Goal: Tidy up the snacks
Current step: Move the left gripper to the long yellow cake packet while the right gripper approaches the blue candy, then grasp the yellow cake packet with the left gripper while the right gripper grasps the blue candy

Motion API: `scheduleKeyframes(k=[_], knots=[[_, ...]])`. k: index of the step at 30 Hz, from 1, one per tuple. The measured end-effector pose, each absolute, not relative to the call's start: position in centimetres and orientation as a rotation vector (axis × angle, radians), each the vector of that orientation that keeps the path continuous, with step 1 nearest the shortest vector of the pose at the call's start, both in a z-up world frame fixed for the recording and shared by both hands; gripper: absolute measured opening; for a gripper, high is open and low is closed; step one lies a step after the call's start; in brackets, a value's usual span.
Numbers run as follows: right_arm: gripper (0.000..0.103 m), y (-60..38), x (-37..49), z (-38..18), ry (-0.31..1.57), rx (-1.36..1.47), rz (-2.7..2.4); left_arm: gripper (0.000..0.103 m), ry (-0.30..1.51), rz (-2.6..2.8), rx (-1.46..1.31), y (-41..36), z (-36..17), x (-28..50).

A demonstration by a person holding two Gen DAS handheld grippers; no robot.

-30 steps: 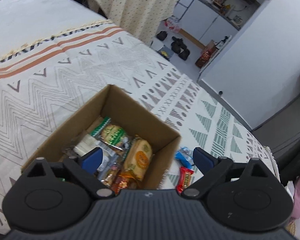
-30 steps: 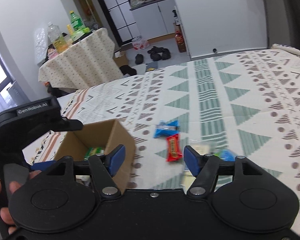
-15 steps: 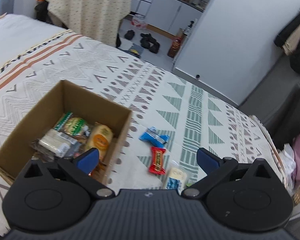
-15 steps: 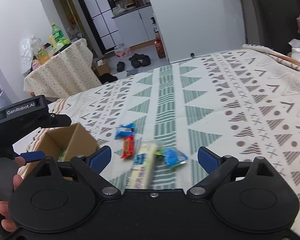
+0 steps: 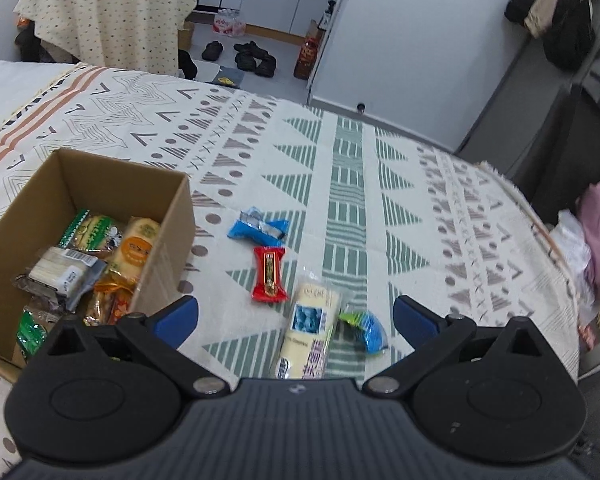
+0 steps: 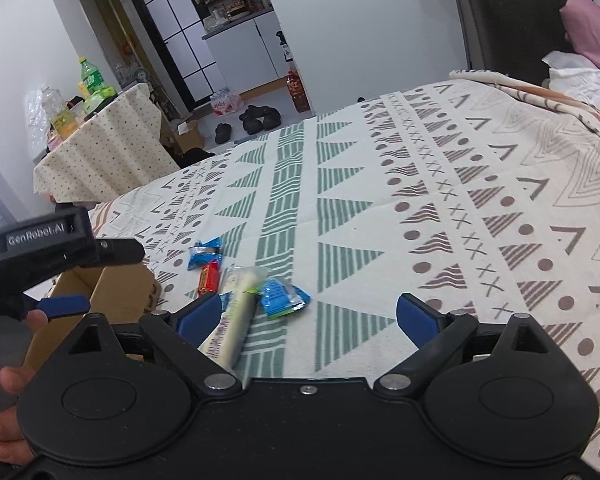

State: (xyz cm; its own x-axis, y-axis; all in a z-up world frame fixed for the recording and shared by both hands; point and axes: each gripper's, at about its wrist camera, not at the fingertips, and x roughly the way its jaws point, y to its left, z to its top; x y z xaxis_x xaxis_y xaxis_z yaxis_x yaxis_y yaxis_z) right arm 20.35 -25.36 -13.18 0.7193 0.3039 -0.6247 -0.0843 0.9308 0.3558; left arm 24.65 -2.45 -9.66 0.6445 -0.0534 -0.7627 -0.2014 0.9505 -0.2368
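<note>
On the patterned bedspread (image 5: pixel 348 184), four loose snacks lie just beside your cardboard box (image 5: pixel 168 232), which already holds several packets. Your left gripper (image 5: pixel 295 316) hangs spread wide and empty, the long cream packet (image 5: pixel 310 320) and green-blue packet (image 5: pixel 366 330) lying between its jaws, the red bar (image 5: pixel 269 274) and blue wrapper (image 5: pixel 260 229) beyond. Your right gripper (image 6: pixel 309 314) is also released, the cream packet touching its left finger (image 6: pixel 200 316)

Black ribbed gripper (image 5: pixel 296 316) bodies — blue fingertips (image 6: pixel 414 318), silver screws, white "GenRobot.AI" lettering.
</note>
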Motion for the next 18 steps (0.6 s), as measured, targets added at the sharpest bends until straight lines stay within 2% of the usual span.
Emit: scheduleKeyframes(k=[13, 18], knots=[[0.093, -28.0, 20.6, -16.1, 0.765, 0.424, 0.212, 0.102, 0.924, 0.049, -0.271, -4.7, -11.7, 25.5], [0.079, -27.8, 21.6, -17.3, 0.811, 0.449, 0.243, 0.100, 0.953, 0.059, -0.263, -5.1, -12.8, 26.2]])
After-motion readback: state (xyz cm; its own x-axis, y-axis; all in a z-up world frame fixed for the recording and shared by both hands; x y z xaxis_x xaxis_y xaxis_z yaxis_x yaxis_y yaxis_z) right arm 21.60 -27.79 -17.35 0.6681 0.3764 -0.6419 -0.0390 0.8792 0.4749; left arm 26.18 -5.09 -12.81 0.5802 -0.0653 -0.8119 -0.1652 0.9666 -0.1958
